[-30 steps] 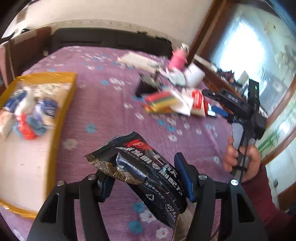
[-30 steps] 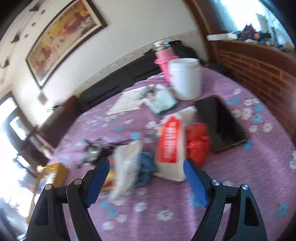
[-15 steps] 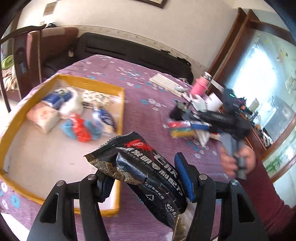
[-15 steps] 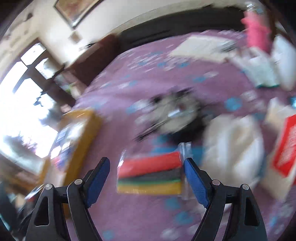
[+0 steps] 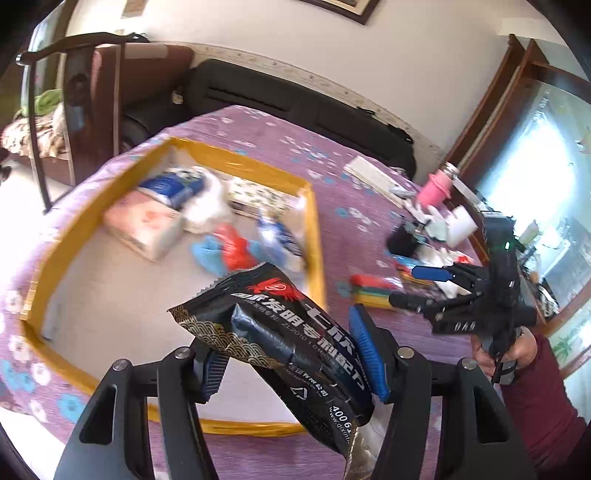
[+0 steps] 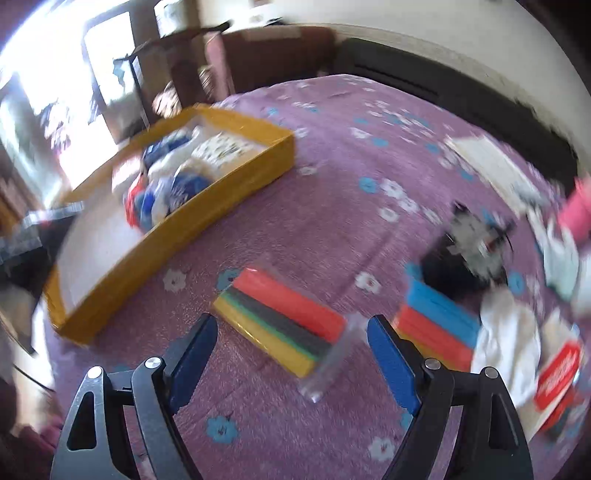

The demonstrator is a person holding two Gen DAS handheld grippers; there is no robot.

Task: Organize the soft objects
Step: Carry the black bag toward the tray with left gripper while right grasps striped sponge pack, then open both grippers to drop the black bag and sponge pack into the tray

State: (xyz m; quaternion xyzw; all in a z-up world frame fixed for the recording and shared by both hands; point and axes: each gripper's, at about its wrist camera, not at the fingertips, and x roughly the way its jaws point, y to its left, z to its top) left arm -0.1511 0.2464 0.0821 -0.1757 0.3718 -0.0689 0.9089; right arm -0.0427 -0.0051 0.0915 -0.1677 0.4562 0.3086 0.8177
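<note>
While the left gripper (image 5: 291, 354) pinches a black snack packet (image 5: 280, 332) btwn its blue pads, held above the near corner of the yellow tray (image 5: 316, 236), the right gripper (image 6: 291, 354) hangs spread w/ nothing in it, just over a striped sponge pack (image 6: 280, 317) lying on the purple floral cloth (image 6: 332, 184). A 2nd sponge pack (image 6: 436, 321) lies just beside it, right side. Tray already holds soft pkgs, blurred.

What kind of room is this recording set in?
Most likely a home living or dining room: a table under a purple floral tablecloth, a dark sofa along the wall behind it, and a framed picture hung above.
</note>
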